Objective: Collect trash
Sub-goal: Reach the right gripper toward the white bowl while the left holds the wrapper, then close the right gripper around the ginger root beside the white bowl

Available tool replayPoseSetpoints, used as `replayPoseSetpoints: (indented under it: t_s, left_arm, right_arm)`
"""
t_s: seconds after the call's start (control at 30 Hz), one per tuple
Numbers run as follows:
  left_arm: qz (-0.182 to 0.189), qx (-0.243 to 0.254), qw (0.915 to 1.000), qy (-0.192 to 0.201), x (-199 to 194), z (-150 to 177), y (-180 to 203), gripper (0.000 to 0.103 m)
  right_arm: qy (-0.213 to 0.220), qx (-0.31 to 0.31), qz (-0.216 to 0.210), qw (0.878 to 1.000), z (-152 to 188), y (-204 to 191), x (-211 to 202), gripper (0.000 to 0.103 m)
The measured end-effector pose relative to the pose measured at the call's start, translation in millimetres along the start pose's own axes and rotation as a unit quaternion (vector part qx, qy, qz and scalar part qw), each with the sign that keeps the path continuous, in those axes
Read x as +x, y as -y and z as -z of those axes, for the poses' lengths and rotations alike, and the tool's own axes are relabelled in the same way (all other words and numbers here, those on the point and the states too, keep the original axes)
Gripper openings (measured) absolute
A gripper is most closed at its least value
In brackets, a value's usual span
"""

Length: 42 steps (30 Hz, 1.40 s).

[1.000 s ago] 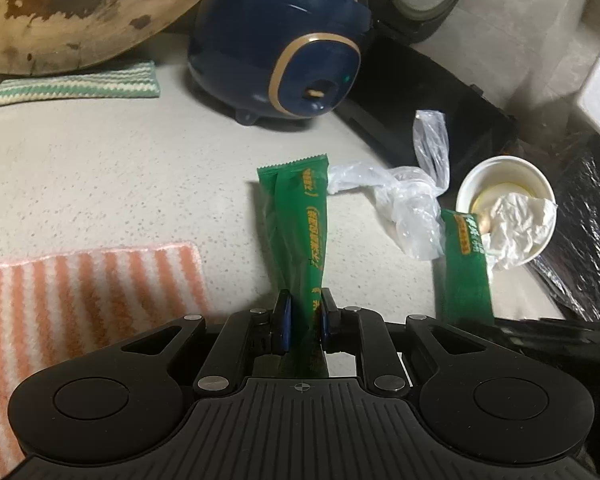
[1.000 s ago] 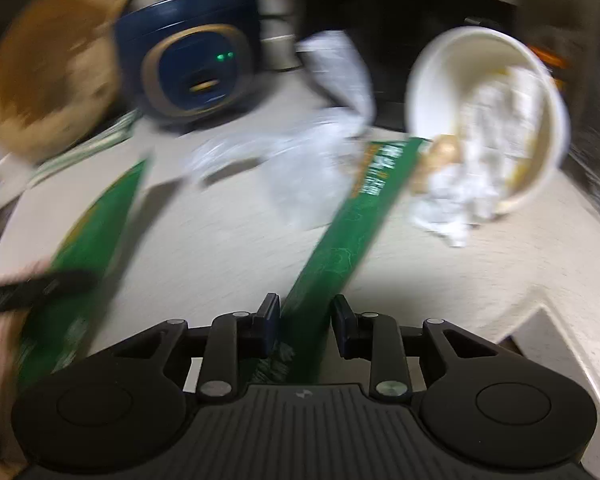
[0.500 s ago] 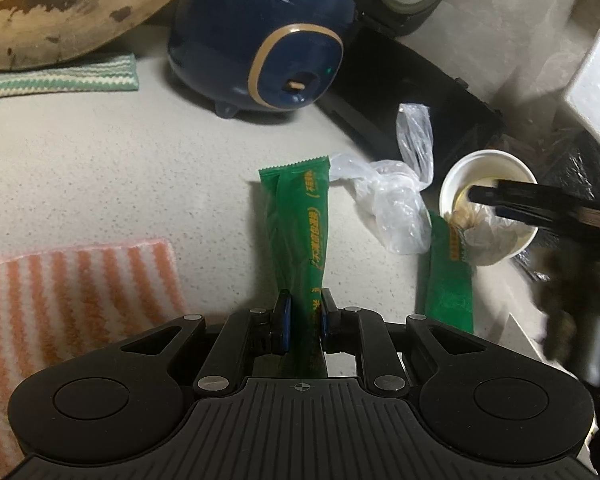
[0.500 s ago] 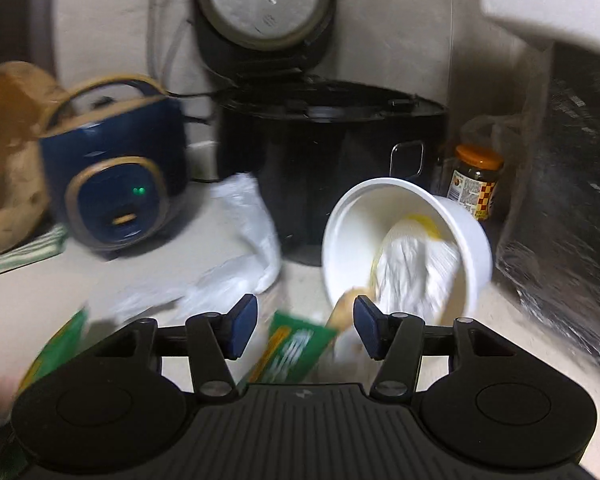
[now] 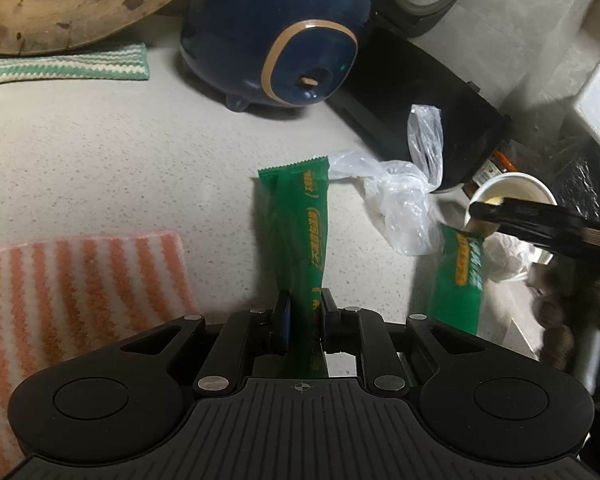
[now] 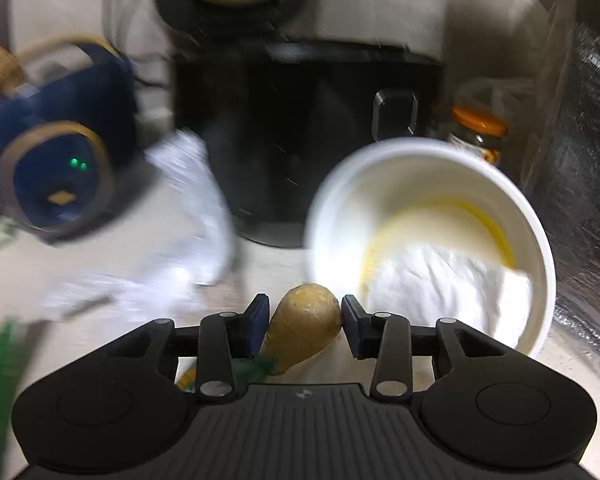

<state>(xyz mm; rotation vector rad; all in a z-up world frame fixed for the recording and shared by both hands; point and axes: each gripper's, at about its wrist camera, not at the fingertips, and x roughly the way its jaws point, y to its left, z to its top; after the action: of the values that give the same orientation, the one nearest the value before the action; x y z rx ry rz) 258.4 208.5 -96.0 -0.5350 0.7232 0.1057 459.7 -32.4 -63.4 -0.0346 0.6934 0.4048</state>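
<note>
The left tool (image 5: pixel 303 316) is clamped on a green wrapper (image 5: pixel 300 232) that juts out over the speckled bench (image 5: pixel 100 152), with a clear bag (image 5: pixel 400 204) just to its right. The right tool (image 6: pixel 305 320) has its jaws closing around a tan lump (image 6: pixel 304 320), which sits between the pads, the right pad at its edge. Just beside it, a white cup (image 6: pixel 420 200) with crumpled tissue (image 6: pixel 440 280) inside lies tipped on the bench, and a second wrapper (image 5: pixel 460 276) lies near it.
</note>
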Motion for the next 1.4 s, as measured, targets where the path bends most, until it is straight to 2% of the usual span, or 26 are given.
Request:
replayPoseSetpoints:
  t_s: [0.07, 0.23, 0.3, 0.4, 0.47, 0.53, 0.63, 0.7, 0.8, 0.87, 1.0, 1.07, 1.2, 1.37, 1.4]
  left_arm:
    - [0.003, 0.001, 1.0000, -0.001, 2.3, -0.7, 2.1, 0.017]
    - [0.009, 0.012, 0.9999, -0.004, 6.9, -2.6, 8.4, 0.017]
    - [0.009, 0.016, 0.9998, -0.004, 7.0, -3.4, 9.2, 0.017]
    - [0.007, 0.016, 0.9998, -0.002, 6.4, -4.0, 8.8, 0.017]
    - [0.006, 0.015, 0.9999, -0.002, 5.9, -3.8, 8.0, 0.017]
    - [0.005, 0.014, 0.9999, -0.004, 6.3, -4.3, 7.5, 0.017]
    - [0.007, 0.017, 0.9998, -0.009, 7.1, -5.2, 8.6, 0.017]
    - [0.009, 0.025, 0.9996, -0.011, 5.9, -5.6, 10.2, 0.017]
    - [0.010, 0.030, 0.9994, -0.013, 3.8, -4.9, 9.7, 0.017]
    - [0.008, 0.029, 0.9995, -0.013, 2.0, -3.8, 7.5, 0.017]
    - [0.006, 0.025, 0.9996, -0.014, -1.0, -3.5, 3.5, 0.017]
    - [0.006, 0.024, 0.9996, -0.013, -2.8, -3.7, 3.5, 0.017]
    - [0.005, 0.023, 0.9996, -0.014, -3.4, -2.5, 3.7, 0.017]
    - [0.004, 0.023, 0.9995, -0.020, -3.4, 0.8, 4.6, 0.017]
    - [0.004, 0.023, 0.9995, -0.020, -3.9, 1.2, 5.0, 0.017]
  right_arm:
    - [-0.001, 0.012, -0.045, 0.999, 7.2, -1.4, -15.5, 0.039]
    - [-0.025, -0.007, -0.100, 0.995, 33.2, -11.2, -24.8, 0.039]
    - [-0.032, -0.007, -0.094, 0.995, 35.7, -11.4, -30.1, 0.041]
    - [-0.021, 0.002, -0.078, 0.997, 39.5, -8.2, -49.0, 0.056]
    - [-0.027, 0.018, -0.086, 0.996, 42.8, -5.0, -63.1, 0.056]
    - [-0.056, 0.051, -0.123, 0.990, 46.4, -4.1, -67.2, 0.056]
    - [-0.102, 0.082, -0.193, 0.972, 62.1, -20.5, -68.3, 0.056]
    - [-0.122, 0.075, -0.206, 0.968, 70.6, -41.1, -63.7, 0.056]
    - [-0.133, 0.051, -0.206, 0.968, 78.8, -67.0, -56.6, 0.055]
    - [-0.132, 0.010, -0.187, 0.973, 79.2, -82.4, -53.9, 0.030]
    - [-0.101, 0.004, -0.158, 0.982, 65.8, -81.8, -45.0, 0.014]
    - [-0.079, 0.007, -0.133, 0.988, 53.2, -74.0, -38.0, 0.012]
    - [-0.044, -0.003, -0.130, 0.990, 36.3, -61.0, -32.7, 0.012]
    - [-0.053, -0.031, -0.139, 0.988, 28.9, -60.4, -28.1, 0.013]
    - [-0.053, -0.033, -0.136, 0.989, 28.6, -60.8, -27.2, 0.016]
